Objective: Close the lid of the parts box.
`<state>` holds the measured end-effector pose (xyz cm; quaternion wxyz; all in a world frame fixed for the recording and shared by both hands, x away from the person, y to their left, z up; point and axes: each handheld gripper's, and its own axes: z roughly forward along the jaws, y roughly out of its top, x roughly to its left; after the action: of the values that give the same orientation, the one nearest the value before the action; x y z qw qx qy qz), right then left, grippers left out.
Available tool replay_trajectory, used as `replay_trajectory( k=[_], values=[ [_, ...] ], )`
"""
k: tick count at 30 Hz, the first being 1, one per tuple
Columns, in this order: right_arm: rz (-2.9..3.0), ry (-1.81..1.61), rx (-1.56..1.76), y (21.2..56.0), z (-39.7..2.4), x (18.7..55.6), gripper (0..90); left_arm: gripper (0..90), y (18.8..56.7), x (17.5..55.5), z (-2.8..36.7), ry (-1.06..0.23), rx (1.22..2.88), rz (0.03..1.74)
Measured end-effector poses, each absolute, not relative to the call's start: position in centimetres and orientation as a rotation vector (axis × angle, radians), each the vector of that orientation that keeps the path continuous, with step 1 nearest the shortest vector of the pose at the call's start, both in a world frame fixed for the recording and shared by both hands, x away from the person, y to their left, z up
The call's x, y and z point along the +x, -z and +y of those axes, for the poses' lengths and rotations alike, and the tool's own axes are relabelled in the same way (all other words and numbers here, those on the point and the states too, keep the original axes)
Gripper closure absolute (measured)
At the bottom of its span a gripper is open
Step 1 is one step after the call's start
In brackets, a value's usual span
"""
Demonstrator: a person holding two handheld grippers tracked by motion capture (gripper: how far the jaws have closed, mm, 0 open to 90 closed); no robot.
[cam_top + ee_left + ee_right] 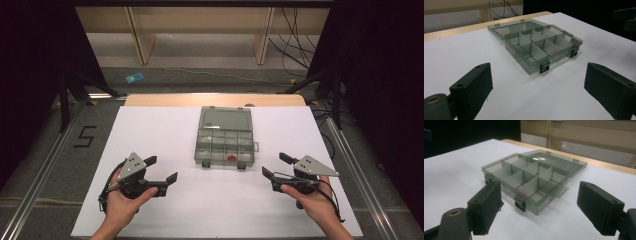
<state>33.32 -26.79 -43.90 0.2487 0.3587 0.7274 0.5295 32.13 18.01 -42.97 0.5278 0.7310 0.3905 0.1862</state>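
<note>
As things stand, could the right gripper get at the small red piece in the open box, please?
Probably yes. The right gripper stands open beside the compartment box, whose lid lies flat back, with bare table between. The red piece sits in a front-row compartment, though the dividers leave little room for the jaws.

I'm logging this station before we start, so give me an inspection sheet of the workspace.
Surface: white table top, wooden strip at the far edge.
Job's things: clear compartment box open, lid laid back flat; small red item in a front compartment.
Clutter: nothing seen on the table.
Grippers: left gripper and right gripper both open, held either side of the box, touching nothing.
Cables: black cables on the floor beyond.
Surroundings: dark curtains, wooden frame, blue item on floor.
</note>
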Motion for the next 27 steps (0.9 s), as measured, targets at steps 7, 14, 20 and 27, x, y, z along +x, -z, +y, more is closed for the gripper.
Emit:
replay_trajectory(
  k=[7, 14, 20, 27],
  values=[
    [1.987, -1.426, 0.988, 43.8, -27.0, 33.3, 20.8, 7.7, 43.1, 32.3, 18.0, -0.437, 1.751, 0.933],
    [1.971, -1.429, 0.982, 43.9, -27.0, 33.5, 20.9, 7.9, 43.1, 32.3, 18.1, -0.443, 1.752, 0.941],
    [1.975, -1.413, 0.997, 43.8, -26.9, 34.0, 21.3, 8.0, 43.2, 32.3, 18.0, -0.437, 1.755, 0.936],
    [1.949, -1.403, 1.035, 43.4, -26.7, 35.6, 22.0, 8.0, 43.3, 32.3, 17.9, -0.433, 1.753, 0.943]
  ],
)
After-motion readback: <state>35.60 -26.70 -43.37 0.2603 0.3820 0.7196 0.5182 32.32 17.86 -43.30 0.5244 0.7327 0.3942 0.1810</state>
